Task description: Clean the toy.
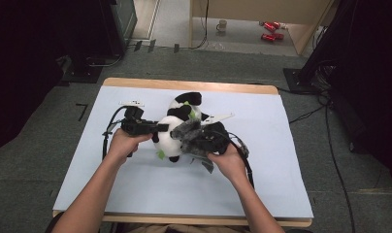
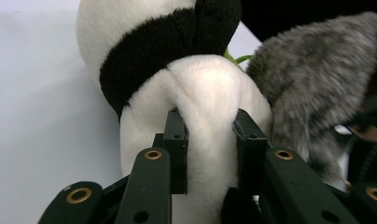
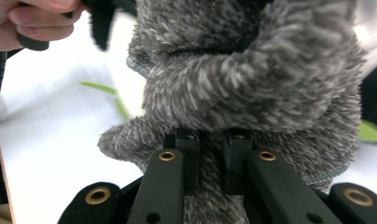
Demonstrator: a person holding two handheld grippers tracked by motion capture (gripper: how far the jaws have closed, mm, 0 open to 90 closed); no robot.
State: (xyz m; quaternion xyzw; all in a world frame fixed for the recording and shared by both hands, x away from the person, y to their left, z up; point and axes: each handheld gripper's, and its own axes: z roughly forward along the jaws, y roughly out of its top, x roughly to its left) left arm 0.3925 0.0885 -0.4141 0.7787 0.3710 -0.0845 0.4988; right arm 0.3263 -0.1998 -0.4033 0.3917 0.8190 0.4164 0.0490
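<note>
Pale blue-white smooth sheet covers the table (image 1: 77, 170), wood edge showing at far side; 2 soft toys at its centre, touching. Left gripper (image 1: 157, 127), black, hard plastic w/ brass-ringed holes: jaws clamped on a fold of white plush of the panda toy (image 1: 177, 127), pinched fabric bulging between them in the left gripper view (image 2: 210, 135); left hand (image 1: 122, 144) holds its handle. Panda: 1, short dense pile, rounded body, black bands on white, small green leaf bits on it. Just right of it, 1 grey furry toy (image 1: 190, 136), longer shaggy pile, grey w/ pale tips, lumpy shape. Right gripper (image 1: 204, 138): jaws nearly together, squeezing a tuft of the grey fur, seen close in the right gripper view (image 3: 210, 163); right hand (image 1: 228, 162) behind it. 2 grippers, 2 hands; 2 red cans (image 1: 270, 31) and 1 mug (image 1: 222, 25) on the floor beyond.
</note>
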